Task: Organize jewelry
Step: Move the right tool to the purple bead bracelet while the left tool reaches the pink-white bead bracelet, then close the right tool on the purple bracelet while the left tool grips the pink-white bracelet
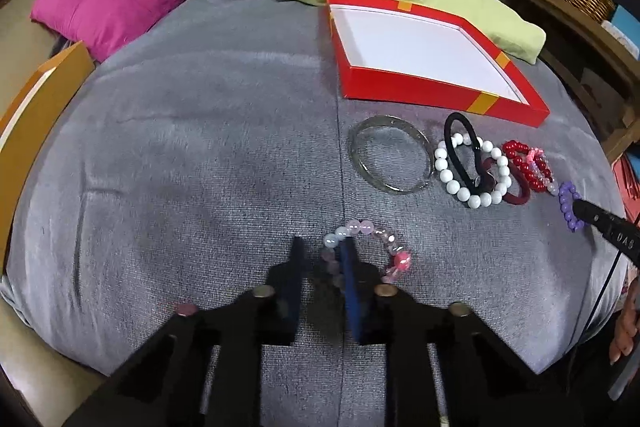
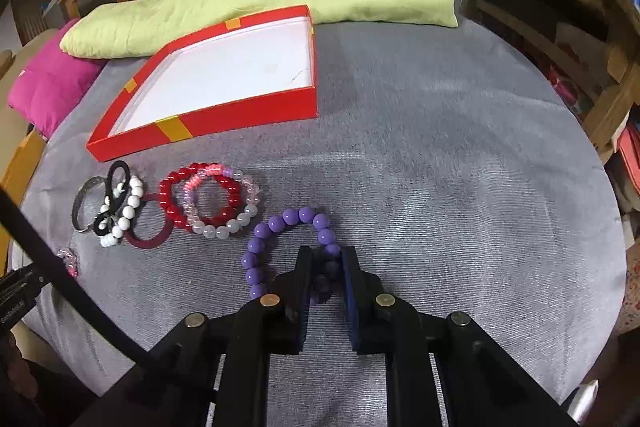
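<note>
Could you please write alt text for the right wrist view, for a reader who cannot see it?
The right tongs are closed on a purple bead bracelet lying on a grey cushion. Left of it lie more bracelets and hair ties; behind them sits an empty red box.

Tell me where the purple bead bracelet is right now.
In the right wrist view the purple bead bracelet lies on the grey cushion, pinched by the right gripper, just right of the red bead bracelet.

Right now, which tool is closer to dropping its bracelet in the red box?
Probably the right tool: shut on the purple bracelet, nearer the red box. The left tool, gripping the pink bracelet, has other jewelry in between.
</note>
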Demonstrator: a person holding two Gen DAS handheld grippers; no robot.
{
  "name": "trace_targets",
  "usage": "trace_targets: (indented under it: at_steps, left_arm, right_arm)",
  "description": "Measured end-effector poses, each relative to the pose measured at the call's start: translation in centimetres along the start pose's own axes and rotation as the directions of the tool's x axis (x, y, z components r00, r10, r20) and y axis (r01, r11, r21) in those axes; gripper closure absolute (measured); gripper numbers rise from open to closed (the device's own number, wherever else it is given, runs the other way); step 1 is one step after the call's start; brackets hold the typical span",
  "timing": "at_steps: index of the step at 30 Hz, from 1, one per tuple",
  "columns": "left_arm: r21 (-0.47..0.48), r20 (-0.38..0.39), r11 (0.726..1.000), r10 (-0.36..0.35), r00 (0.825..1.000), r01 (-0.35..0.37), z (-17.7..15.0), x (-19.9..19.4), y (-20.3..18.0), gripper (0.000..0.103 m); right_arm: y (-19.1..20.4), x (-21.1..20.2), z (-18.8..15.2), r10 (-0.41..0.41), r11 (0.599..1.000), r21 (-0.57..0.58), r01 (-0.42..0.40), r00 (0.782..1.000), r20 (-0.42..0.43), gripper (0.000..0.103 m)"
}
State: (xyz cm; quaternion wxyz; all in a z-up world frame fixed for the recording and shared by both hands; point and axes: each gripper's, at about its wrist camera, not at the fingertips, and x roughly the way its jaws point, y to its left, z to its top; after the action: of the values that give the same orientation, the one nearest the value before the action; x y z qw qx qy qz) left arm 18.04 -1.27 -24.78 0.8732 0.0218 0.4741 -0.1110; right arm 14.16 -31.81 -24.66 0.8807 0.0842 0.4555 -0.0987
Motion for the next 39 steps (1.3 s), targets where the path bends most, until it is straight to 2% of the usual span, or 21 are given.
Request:
trace_targets:
  at_steps: [3, 5, 19, 29, 39]
  left_arm:
    - [0.011, 0.010, 1.000, -0.010, 1.000, 0.010, -0.1, 0.0, -0.2, 0.094]
    - [0.010, 0.019, 1.000, -0.024, 1.000, 0.024, -0.2, -0.1, -0.2, 0.095]
    - [0.026, 0.082, 0.998, -0.067, 0.994, 0.065, -0.5, -1.8, -0.9, 0.095]
    - [0.033, 0.127, 0.996, -0.084, 0.988, 0.080, -0.3, -2.6, -1.1, 0.095]
    - [0.030, 0.153, 0.993, -0.119, 0.981, 0.116, 0.3, -3.2, -1.8, 0.095]
  right_arm:
    - [-0.4, -0.6, 0.0, 0.018, 1.000, 0.008, -0.019, 0.999, 0.026, 0.093]
    - [-0.3, -0.9, 0.1, 0.028, 1.000, 0.012, -0.028, 0.999, 0.045, 0.093]
    - [-2.0, -0.8, -0.2, 0.080, 0.992, 0.092, -0.081, 0.997, 0.018, 0.093]
    - [-0.9, -3.1, 0.0, 0.148, 0.987, 0.049, -0.155, 0.981, 0.128, 0.093]
    - [-0.3, -3.9, 0.3, 0.202, 0.976, 0.049, -0.213, 0.965, 0.168, 0.093]
